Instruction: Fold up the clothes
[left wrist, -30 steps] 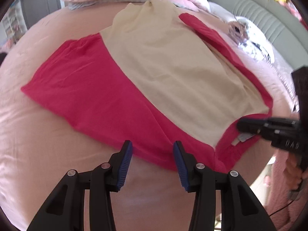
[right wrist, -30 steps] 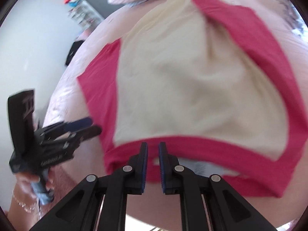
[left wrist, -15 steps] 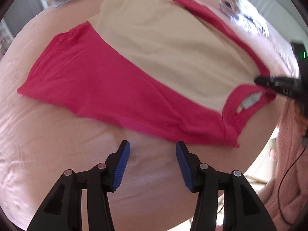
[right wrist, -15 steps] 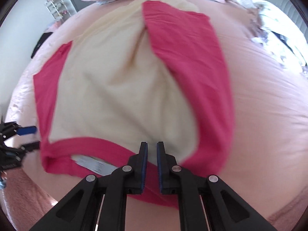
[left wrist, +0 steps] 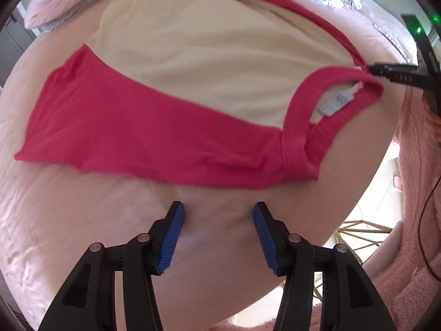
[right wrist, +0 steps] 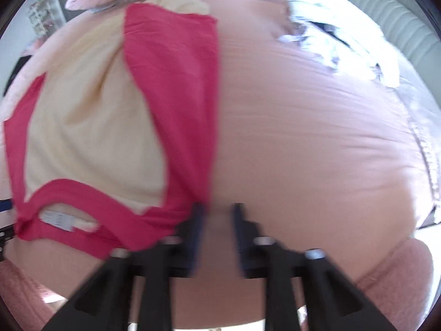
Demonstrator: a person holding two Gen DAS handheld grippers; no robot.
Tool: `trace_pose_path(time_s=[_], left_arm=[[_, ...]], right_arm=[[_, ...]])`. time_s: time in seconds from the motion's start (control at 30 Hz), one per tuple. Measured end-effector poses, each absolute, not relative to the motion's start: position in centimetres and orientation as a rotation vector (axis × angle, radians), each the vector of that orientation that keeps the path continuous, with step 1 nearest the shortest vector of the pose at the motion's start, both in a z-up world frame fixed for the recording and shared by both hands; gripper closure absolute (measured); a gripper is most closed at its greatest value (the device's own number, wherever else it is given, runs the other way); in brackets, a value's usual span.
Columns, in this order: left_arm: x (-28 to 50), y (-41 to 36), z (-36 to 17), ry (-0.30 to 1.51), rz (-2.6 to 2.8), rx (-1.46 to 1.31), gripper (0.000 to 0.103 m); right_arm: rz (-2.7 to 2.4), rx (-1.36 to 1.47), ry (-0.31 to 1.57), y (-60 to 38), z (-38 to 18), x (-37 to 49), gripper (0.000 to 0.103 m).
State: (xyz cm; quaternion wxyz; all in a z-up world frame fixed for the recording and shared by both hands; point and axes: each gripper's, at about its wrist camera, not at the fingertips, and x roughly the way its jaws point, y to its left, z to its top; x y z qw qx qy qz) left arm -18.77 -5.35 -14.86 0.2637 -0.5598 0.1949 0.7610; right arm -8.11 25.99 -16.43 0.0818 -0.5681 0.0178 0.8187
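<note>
both hand-held grippers are pointed steeply down over a pink bed cover [left wrist: 82,234]. left gripper [left wrist: 219,237]: its blue-padded jaws are held apart with only bare cover between them, just short of the near hem of the shirt [left wrist: 171,88]; they have just been opening slightly. right gripper [right wrist: 216,229]: its jaws, blurred, are parted with nothing seen between them, having just been opening; its left finger is set right at the red shoulder edge of the shirt [right wrist: 91,127], and whether cloth is touched cannot be told. the cream-bodied, red-sleeved shirt is spread flat on the cover, with its red collar [left wrist: 306,127] and a pale label [left wrist: 335,102] turned toward the near edge of the bed. a heap of pale laundry [right wrist: 330,35] is seen further back on the bed, well apart from the shirt.
</note>
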Motion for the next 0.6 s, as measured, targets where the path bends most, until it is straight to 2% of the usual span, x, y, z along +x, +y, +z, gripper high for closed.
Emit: trace_pose_path(time_s=[0.03, 0.1, 0.2, 0.23, 0.3, 0.4, 0.5, 0.6], left_arm=[[-18.9, -5.4, -14.1, 0.513, 2.084, -1.481, 0.054], [-19.6, -4.9, -13.0, 0.374, 2.154, -1.415, 0.054], [-20.1, -2.9, -14.9, 0.410, 2.132, -1.470, 0.053], [-19.7, -2.2, -16.5, 0.493, 2.103, -1.516, 0.053], [-18.0, -2.0, -17.1, 0.586, 2.156, -1.440, 0.052], [-17.2, -3.4, -17.1, 0.505, 2.132, -1.521, 0.052], [-16.7, -4.3, -17.1, 0.525, 2.045, -1.562, 0.053], [-17.3, -4.8, -15.6, 0.410, 2.101, -1.508, 0.053]], right_arm=[[2.432, -1.690, 0.069, 26.3, -16.4, -7.9, 0.068], [2.436, -1.693, 0.164, 27.3, -16.3, -7.2, 0.068], [2.483, -1.668, 0.246, 27.5, -15.3, -7.0, 0.068], [2.515, -1.648, 0.236, 27.2, -14.8, -6.8, 0.068], [2.602, -1.622, 0.213, 26.0, -13.6, -6.6, 0.068], [2.744, -1.636, 0.123, 22.9, -12.7, -6.9, 0.068], [2.816, -1.669, 0.000, 19.3, -13.3, -8.1, 0.068], [2.816, -1.715, 0.023, 18.2, -14.2, -9.7, 0.068]])
